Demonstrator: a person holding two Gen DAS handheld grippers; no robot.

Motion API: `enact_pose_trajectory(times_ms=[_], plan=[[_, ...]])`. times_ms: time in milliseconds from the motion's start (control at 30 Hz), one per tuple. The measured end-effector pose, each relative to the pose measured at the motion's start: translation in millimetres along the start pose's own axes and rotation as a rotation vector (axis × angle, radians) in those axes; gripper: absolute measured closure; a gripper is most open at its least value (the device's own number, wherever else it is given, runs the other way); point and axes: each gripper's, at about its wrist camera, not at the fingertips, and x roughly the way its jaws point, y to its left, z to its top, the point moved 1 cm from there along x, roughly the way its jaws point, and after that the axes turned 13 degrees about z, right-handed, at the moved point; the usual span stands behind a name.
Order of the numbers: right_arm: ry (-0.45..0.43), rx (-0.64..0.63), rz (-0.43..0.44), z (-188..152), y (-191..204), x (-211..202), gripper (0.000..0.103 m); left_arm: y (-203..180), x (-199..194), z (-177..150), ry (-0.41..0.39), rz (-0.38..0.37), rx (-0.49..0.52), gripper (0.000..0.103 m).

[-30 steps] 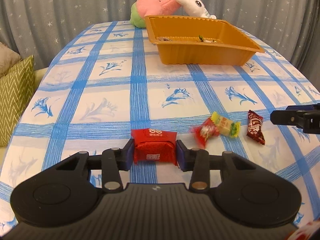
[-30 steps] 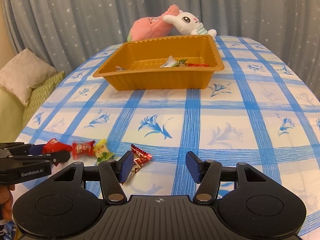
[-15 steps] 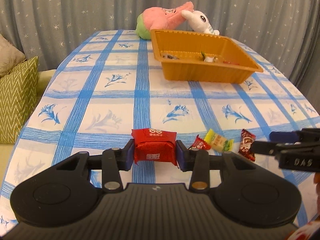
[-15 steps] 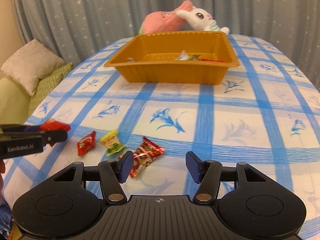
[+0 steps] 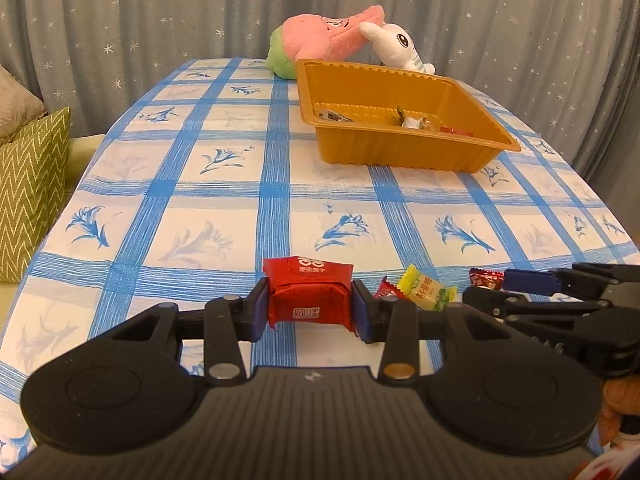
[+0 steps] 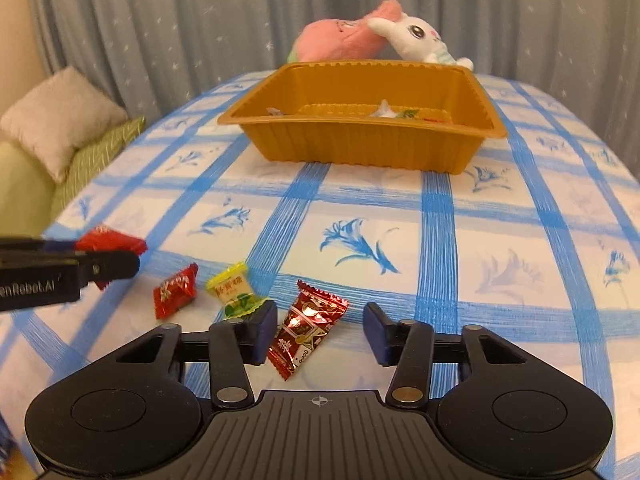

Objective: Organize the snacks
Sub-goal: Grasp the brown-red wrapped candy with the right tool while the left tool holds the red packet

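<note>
Foil-wrapped dark red candy (image 6: 306, 334) is lying on the tabletop (image 6: 460, 248) between the spread jaws of the released right gripper (image 6: 320, 334), long axis slanting, while the left gripper (image 5: 310, 312) is clasping a red snack packet (image 5: 310, 300).

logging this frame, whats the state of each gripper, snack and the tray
left gripper: shut on red snack, lifted
right gripper: open around dark red candy
small red candy: loose on table
yellow candy: loose on table
tray: holds few wrappers
</note>
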Motion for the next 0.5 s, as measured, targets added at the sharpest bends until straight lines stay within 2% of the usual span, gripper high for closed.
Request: enact_pose_trajectory(times_ms=[100, 233, 367, 400, 467, 500], plan=[[0.005, -0.071, -0.012, -2, 8, 4, 0.061, -1, 0, 0, 0.001, -0.003, 0.002, 0.065], [0.017, -0.032, 0.007, -5, 7, 6, 0.061, -3, 0, 0, 0.000, -0.009, 0.007, 0.065], [0.017, -0.052, -0.002, -7, 12, 6, 0.062, -5, 1, 0, 0.004, -0.009, 0.011, 0.065], [0.020, -0.061, -0.006, -7, 13, 6, 0.064, -5, 1, 0, 0.005, -0.010, 0.011, 0.065], [0.028, -0.079, -0.014, -7, 15, 6, 0.077, -6, 1, 0, 0.004, -0.011, 0.012, 0.065], [0.032, -0.085, -0.018, -7, 15, 6, 0.078, -7, 1, 0, 0.004, -0.012, 0.014, 0.065]])
